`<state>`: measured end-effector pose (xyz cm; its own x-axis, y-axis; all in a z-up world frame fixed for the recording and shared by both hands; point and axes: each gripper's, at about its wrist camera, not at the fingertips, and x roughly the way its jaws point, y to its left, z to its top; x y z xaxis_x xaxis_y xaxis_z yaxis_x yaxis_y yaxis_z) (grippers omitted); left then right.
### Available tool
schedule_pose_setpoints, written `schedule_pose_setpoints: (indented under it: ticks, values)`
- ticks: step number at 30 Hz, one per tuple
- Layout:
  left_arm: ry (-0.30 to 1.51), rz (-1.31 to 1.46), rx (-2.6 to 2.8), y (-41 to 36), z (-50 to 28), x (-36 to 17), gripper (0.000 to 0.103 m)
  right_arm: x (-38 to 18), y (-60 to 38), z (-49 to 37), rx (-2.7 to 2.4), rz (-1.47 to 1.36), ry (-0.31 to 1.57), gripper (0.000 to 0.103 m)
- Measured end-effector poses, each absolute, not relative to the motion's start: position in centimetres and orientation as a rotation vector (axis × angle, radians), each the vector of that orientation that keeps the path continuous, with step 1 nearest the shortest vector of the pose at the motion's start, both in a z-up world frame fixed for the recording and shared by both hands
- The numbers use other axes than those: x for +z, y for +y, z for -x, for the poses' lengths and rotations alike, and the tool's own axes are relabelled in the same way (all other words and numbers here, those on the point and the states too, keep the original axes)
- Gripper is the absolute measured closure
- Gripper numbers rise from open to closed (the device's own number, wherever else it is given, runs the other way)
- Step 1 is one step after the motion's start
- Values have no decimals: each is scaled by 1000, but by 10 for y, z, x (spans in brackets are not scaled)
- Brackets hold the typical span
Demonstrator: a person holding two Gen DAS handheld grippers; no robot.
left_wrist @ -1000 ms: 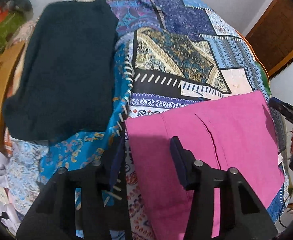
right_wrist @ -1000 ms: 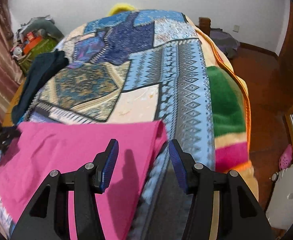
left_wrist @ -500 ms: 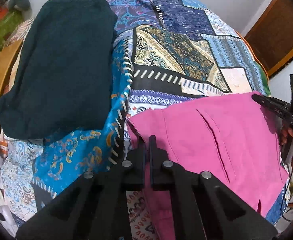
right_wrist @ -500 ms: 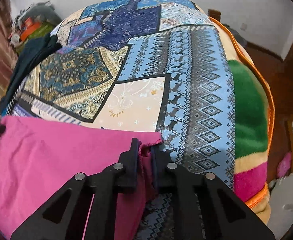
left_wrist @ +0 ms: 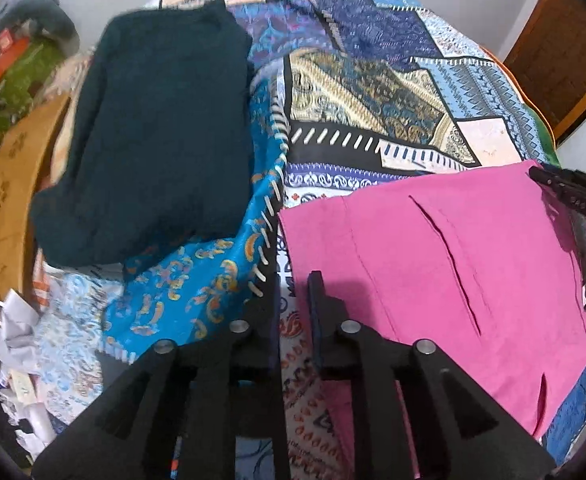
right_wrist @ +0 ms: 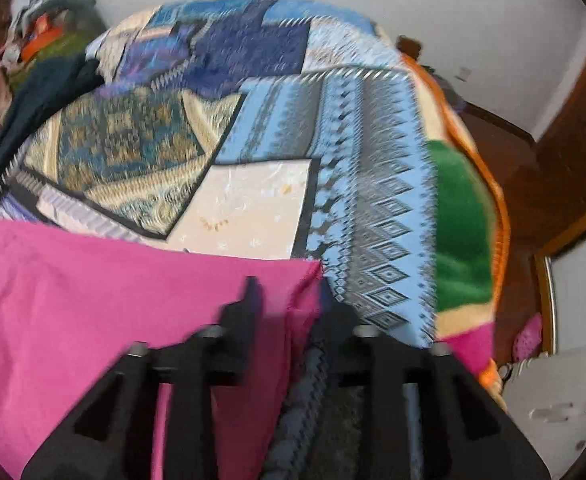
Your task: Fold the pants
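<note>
Pink pants (left_wrist: 453,264) lie flat on the patchwork bedspread (left_wrist: 373,92), folded into a rectangle. In the left wrist view my left gripper (left_wrist: 293,292) is partly open at the pants' near left corner, with no cloth between its fingers. The pants also show in the right wrist view (right_wrist: 93,292). There my right gripper (right_wrist: 289,300) stands partly open around the pants' far right corner, the cloth loose between the fingers. The view is motion-blurred. The right gripper's tip shows in the left wrist view (left_wrist: 565,196) at the pants' right corner.
A folded dark teal garment (left_wrist: 153,132) lies on the bed to the left of the pants. A wooden bed frame (left_wrist: 5,200) and clutter (left_wrist: 17,76) are at the far left. The bed's right edge with a green and orange blanket (right_wrist: 461,220) drops to a wooden floor.
Both grippers were open a second ago, shut on the pants' corners half a second ago, and now have opened again and drawn back slightly. The pants lie flat.
</note>
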<state>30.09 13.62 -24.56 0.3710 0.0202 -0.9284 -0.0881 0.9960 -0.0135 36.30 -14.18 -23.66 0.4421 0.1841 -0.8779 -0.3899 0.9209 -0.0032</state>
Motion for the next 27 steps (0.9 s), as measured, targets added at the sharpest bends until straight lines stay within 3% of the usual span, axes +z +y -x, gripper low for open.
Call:
schedule_pose_setpoints:
  ticks: [2,5,11,13,15,24,27]
  values:
    - [1158,32,72,133,-298,-236,78,-219,-141,-353,390,185,1001,55]
    - [1102,1,74,127,-297,-218,59,-191,-125,-335,461,187,937,50]
    - [1016,8,51,113,-304,-187,34,-163,-79,-306,659,151,913,22]
    - [1018,6,37,109,-309,-186,20,-166,-62,-302,705,143,939,17]
    - [1039,16,26,107,-313,-190,15,-175,-46,-303,747,123,991,17]
    - [1275,47,11,106,-321,-258,15,-247,-15,-295,781,248,1254,17]
    - [1276,63,-16,106,-314,-266,13,-249,-23,-284,781,282,1220,9]
